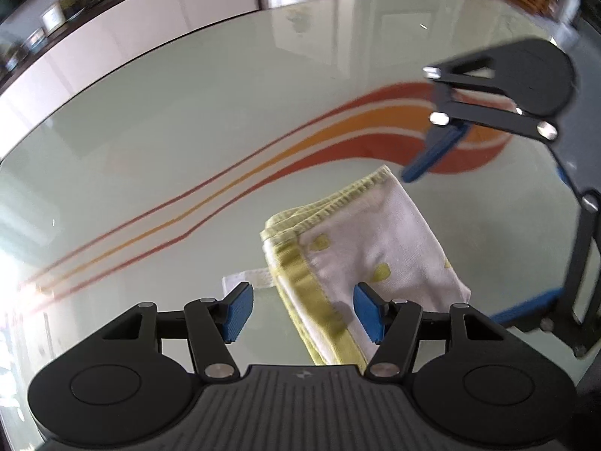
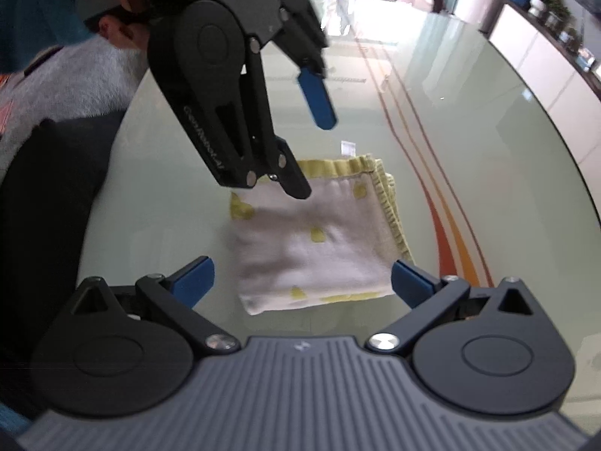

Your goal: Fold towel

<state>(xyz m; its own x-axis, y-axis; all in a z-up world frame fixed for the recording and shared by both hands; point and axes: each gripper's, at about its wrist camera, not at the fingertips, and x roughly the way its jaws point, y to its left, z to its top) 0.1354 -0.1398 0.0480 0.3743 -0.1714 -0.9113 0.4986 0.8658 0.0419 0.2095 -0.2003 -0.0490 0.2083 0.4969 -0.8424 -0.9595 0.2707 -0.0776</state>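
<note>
Left wrist view: left gripper (image 1: 302, 312) released, blue pads (image 1: 237, 312) spread, nothing pinched. Folded towel (image 1: 368, 248) lies flat on the glass table (image 1: 188, 131), straight ahead of this claw and a bit toward its right pad; the right pad overlaps the towel's near edge in the picture, contact cannot be told. Towel is white with yellow-green hem and small yellow spots, several layers stacked, hem edges showing at its far-left corner. Small white label (image 1: 248, 277) pokes out from under the towel, just beyond the left pad. Right gripper (image 1: 484, 236) seen beyond the towel at the right of the frame, fingers wide apart, one blue pad hanging above the towel's far corner, not touching it. Orange and red stripes (image 1: 338, 131) on the tabletop run past, farther out than the towel.

Right wrist view: right gripper (image 2: 302, 282) fully released, pads at both sides with the towel (image 2: 315, 240) between and just ahead of them, no pad pressing on cloth. Left gripper (image 2: 304, 143) comes in from above-left, over the towel's far edge, jaws apart, empty. Label (image 2: 348, 148) sits at the towel's far side. Table (image 2: 488, 131) stripes (image 2: 447, 225) lie to the right of this claw. Person's grey sleeve (image 2: 75, 75) at far left, blurred.
</note>
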